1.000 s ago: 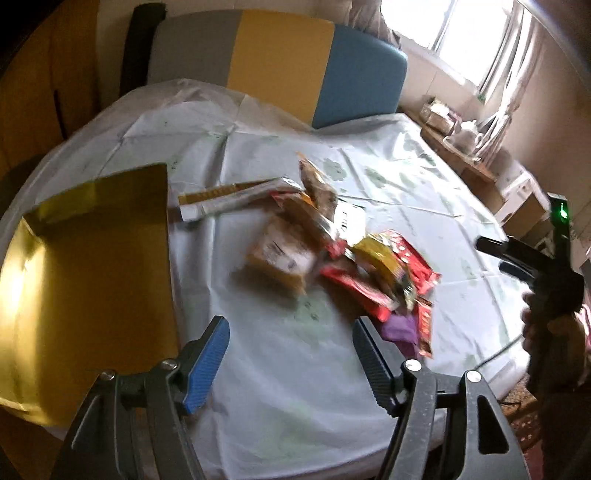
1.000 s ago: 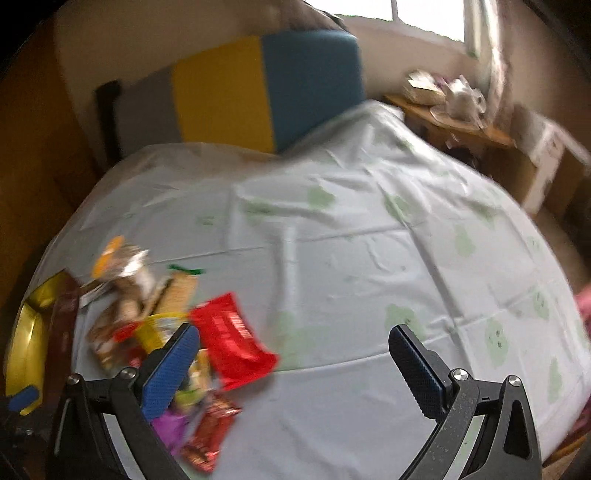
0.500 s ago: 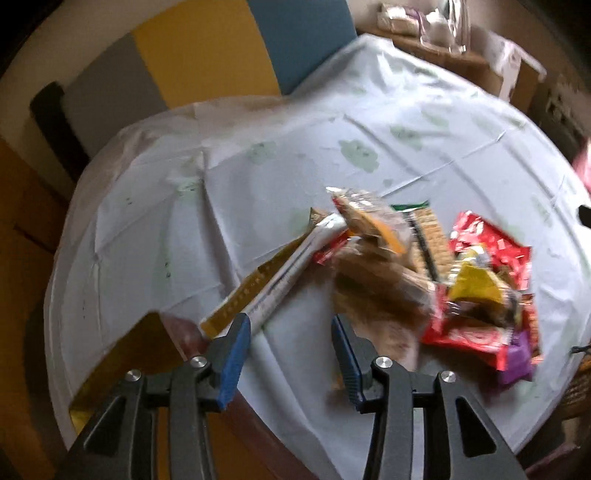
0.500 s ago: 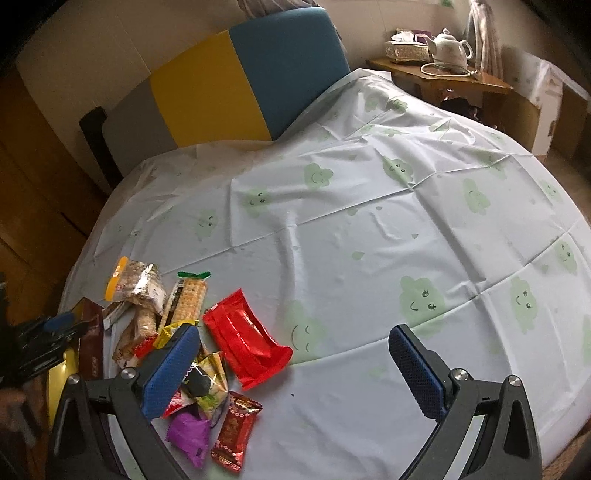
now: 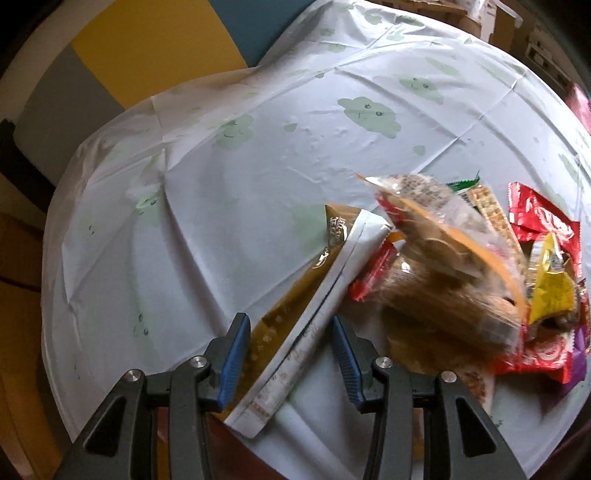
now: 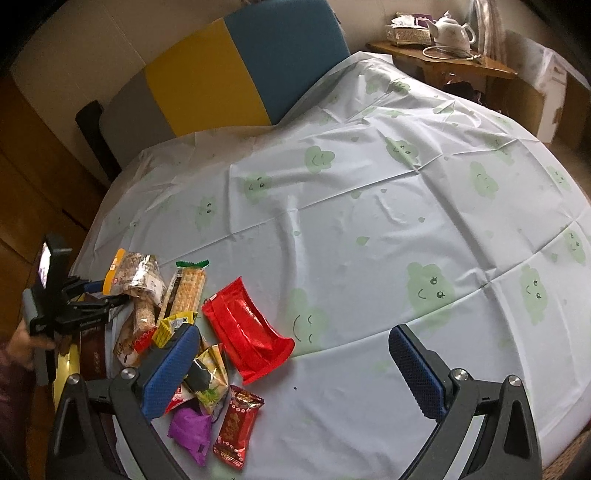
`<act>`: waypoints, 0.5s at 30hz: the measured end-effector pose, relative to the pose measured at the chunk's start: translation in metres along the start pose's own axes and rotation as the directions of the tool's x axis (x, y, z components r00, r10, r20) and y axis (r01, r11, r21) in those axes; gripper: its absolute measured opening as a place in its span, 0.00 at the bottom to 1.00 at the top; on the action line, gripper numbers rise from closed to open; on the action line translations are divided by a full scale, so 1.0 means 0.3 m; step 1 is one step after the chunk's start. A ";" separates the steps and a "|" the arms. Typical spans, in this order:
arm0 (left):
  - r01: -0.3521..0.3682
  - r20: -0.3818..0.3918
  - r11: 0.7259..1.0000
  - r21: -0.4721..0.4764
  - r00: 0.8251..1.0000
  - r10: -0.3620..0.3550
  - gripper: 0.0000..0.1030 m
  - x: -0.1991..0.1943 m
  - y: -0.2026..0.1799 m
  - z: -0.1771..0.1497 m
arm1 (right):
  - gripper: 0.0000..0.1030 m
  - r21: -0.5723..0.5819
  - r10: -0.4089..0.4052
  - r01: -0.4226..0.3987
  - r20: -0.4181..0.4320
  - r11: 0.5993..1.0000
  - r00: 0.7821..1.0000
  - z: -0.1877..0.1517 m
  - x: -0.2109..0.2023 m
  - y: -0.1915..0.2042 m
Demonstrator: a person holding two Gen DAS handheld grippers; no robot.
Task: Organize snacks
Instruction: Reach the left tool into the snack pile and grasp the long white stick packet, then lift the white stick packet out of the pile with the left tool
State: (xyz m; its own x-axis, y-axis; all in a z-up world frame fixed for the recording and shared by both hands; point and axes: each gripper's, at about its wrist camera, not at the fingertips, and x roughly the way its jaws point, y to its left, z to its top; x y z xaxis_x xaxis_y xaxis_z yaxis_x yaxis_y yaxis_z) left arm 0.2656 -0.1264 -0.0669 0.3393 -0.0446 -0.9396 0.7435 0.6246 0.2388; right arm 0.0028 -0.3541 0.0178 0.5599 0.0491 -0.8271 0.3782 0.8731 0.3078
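Note:
A heap of snack packets lies on the pale tablecloth [image 6: 369, 221] at the table's near left. My left gripper [image 5: 291, 354] is open, its jaws on either side of a long white stick pack [image 5: 314, 314] that lies beside a gold stick pack [image 5: 291, 295]. A clear bag of brown snacks [image 5: 443, 258] lies just right of them. My right gripper [image 6: 291, 369] is wide open and empty above the cloth. A red packet [image 6: 247, 332], a cracker pack [image 6: 188, 288], a purple wrapper [image 6: 190, 428] and a small red sachet [image 6: 236, 424] lie by its left finger.
A grey, yellow and blue chair back [image 6: 221, 74] stands behind the table. A wooden side table with a white teapot [image 6: 452, 31] is at the far right. A gold tray [image 6: 64, 365] sits at the table's left edge, mostly hidden.
My left gripper has moved down and forward to the stick packs, which now lie between its jaws. The right gripper has barely moved.

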 end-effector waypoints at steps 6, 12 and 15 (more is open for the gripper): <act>0.077 0.069 0.996 -0.044 0.995 -0.074 0.16 -0.030 -0.001 -0.018 | 1.00 -0.018 -0.012 0.013 0.027 1.000 1.000 0.001 -0.006 0.008; 0.165 0.178 0.968 -0.187 0.975 -0.132 0.11 -0.168 0.013 -0.093 | 1.00 -0.067 -0.036 0.040 0.061 0.997 0.998 -0.003 -0.020 0.031; 0.204 0.243 0.948 -0.244 0.959 -0.144 0.11 -0.252 0.010 -0.133 | 1.00 -0.093 -0.045 0.051 0.066 0.994 0.997 -0.009 -0.021 0.045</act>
State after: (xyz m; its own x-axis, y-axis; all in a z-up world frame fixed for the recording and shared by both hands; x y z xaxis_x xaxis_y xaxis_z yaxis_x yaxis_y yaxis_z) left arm 0.2192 -0.0899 -0.0050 0.3586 -0.3219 -0.8762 0.6335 0.7733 -0.0248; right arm 0.0023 -0.3414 0.0259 0.5894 -0.0222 -0.8075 0.3360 0.9158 0.2200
